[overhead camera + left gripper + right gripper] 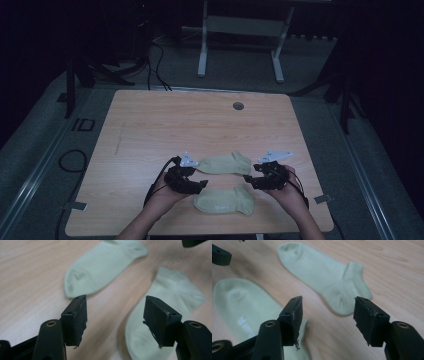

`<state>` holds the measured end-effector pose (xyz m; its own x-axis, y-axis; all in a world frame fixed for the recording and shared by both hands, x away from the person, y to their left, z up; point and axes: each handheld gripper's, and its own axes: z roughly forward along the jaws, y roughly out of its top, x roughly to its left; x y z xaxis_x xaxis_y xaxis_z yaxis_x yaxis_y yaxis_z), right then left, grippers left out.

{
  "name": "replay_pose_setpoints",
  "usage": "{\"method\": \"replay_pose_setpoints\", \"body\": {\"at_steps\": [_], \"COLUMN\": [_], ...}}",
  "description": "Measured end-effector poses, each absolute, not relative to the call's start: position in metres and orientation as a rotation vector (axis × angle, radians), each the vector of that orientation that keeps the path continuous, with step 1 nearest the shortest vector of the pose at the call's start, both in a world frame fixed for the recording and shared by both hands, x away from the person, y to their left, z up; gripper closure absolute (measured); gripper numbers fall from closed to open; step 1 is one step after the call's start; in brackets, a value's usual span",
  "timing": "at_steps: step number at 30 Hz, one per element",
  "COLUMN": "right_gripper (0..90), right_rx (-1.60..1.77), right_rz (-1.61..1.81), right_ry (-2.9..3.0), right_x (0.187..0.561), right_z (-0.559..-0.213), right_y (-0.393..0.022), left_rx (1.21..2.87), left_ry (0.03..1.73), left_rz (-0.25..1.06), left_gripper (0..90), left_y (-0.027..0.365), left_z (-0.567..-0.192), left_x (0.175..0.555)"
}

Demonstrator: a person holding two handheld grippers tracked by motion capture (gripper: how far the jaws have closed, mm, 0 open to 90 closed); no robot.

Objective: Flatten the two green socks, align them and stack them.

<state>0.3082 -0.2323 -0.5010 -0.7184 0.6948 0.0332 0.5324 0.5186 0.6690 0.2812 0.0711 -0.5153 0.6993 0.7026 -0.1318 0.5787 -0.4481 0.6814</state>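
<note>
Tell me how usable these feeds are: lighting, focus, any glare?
High view: dim overall, room beyond the table nearly black, both socks still readable. Left gripper view: bright, jaws sharp, far sock and near sock soft. Right gripper view: the same, with a faint shiny patch on the near sock; the far sock is slightly blurred.

Two socks: far sock (pixel 225 163) and near sock (pixel 224 200), both plain pale green. Table (pixel 150 130): light wood grain. Both grippers (pixel 202 186) (pixel 248 180): black.
</note>
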Motion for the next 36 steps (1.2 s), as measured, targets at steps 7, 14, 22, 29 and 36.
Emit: {"method": "replay_pose_setpoints", "body": {"at_steps": [7,14,22,29,36], "right_gripper": [53.2,53.5,59.1,77.1,84.3], "right_rx": [1.043,1.054,1.027,0.978,0.999], "right_rz": [1.023,0.962,0.885,0.889,0.893], "right_ry": [2.566,2.620,2.605,2.584,2.589], "right_x": [0.292,0.278,0.265,0.257,0.256], "right_z": [-0.511,-0.537,-0.551,-0.553,-0.552], "right_y": [-0.239,-0.236,-0.235,-0.231,-0.231], "left_rx": [2.212,2.260,2.257,2.236,2.212], "left_ry": [0.973,0.976,0.964,0.968,0.971], "left_rz": [0.200,0.178,0.212,0.223,0.221], "left_gripper": [35.9,39.7,52.0,74.8,88.3], "left_y": [0.074,0.077,0.072,0.071,0.071], "left_z": [-0.528,-0.551,-0.559,-0.561,-0.562], "left_x": [0.258,0.244,0.241,0.236,0.234]}}
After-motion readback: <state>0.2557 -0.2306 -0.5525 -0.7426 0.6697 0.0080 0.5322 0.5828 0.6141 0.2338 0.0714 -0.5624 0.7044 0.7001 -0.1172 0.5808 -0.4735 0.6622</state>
